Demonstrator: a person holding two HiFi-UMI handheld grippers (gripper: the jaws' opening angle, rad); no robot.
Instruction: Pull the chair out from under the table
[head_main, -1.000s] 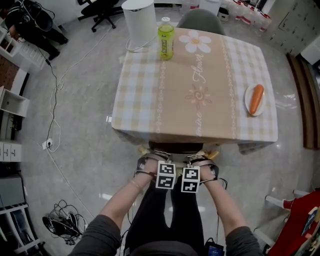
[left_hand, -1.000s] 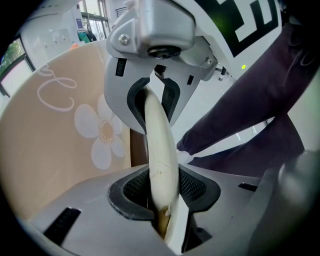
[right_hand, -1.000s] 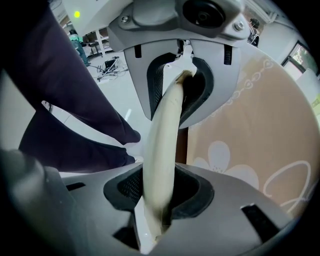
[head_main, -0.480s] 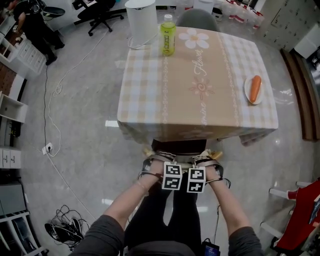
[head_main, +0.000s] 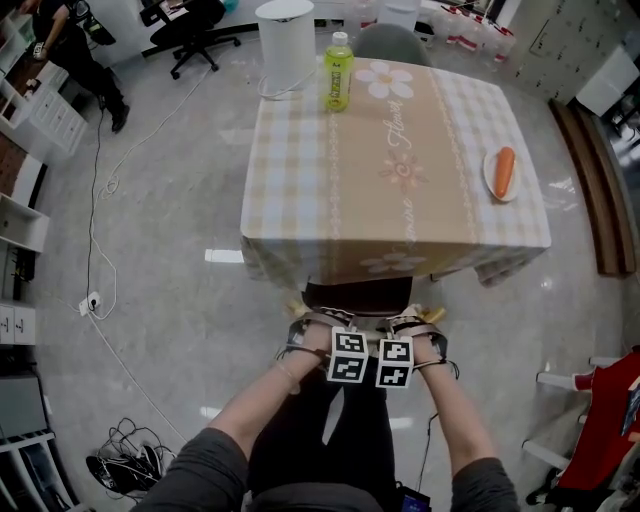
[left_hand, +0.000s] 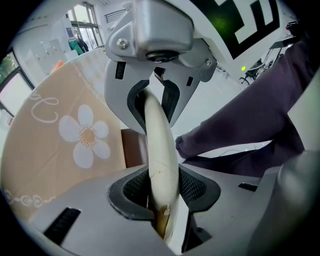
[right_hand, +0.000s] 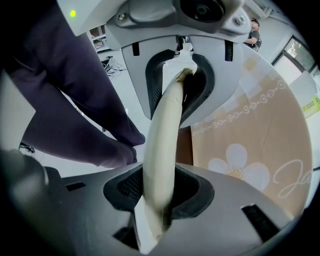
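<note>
The chair's dark brown seat (head_main: 357, 295) shows partly from under the near edge of the table (head_main: 300, 150), which wears a beige checked cloth. Its cream backrest rail (left_hand: 161, 150) runs between the jaws of my left gripper (left_hand: 157, 150), which is shut on it. My right gripper (right_hand: 167, 145) is shut on the same rail (right_hand: 165, 160) further right. In the head view the left gripper (head_main: 314, 320) and right gripper (head_main: 412, 322) sit side by side on the chair's back, pointing down, just in front of the person's dark-trousered legs.
On the table stand a green bottle (head_main: 338, 72) and a plate with a carrot (head_main: 503, 172). A white cylindrical bin (head_main: 285, 45) and a grey chair (head_main: 390, 40) stand at the far side. Cables (head_main: 100, 290) trail over the floor at left; a red object (head_main: 610, 420) is at right.
Both grippers have drawn back toward me with the backrest in them. A little more of the seat shows from under the cloth, and the table looks farther off.
</note>
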